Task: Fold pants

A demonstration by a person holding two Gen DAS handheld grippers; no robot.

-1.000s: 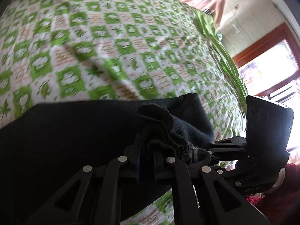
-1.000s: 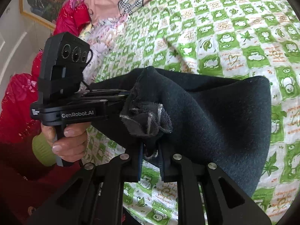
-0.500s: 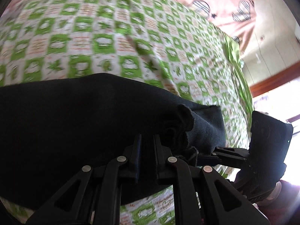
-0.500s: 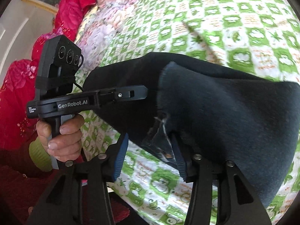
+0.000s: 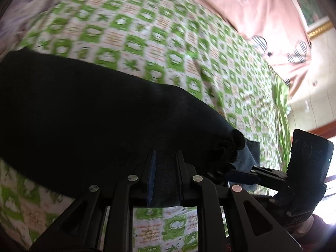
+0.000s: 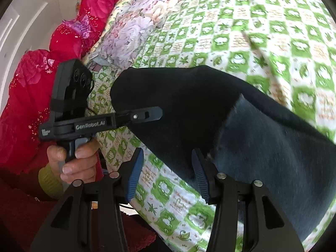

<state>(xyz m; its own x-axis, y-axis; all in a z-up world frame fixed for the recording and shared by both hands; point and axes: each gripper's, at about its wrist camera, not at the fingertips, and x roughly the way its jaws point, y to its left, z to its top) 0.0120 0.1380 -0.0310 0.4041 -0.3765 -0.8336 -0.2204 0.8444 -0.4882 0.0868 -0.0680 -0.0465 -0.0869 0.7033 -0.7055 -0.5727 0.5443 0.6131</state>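
The dark navy pants [image 5: 88, 113] lie folded across a bed with a green and white checked sheet [image 5: 147, 42]. In the left wrist view my left gripper [image 5: 164, 168] has its jaws a little apart, with pants cloth lying between them. In the right wrist view my right gripper [image 6: 168, 168] is open wide at the near edge of the pants [image 6: 210, 109], holding nothing. The left gripper shows there as a black tool [image 6: 147, 114] held in a hand, its tip over the pants' left end. The right gripper also shows at the right of the left wrist view [image 5: 241, 176].
A red garment [image 6: 31, 105] and a floral quilt [image 6: 130, 33] lie at the left of the bed. A pink cover [image 5: 262, 16] lies at the far end. The bed's near edge runs just below the pants.
Both grippers held a bunched pants end above the bed. The right opened first, then the left parted. The pants now lie flat and spread on the sheet.
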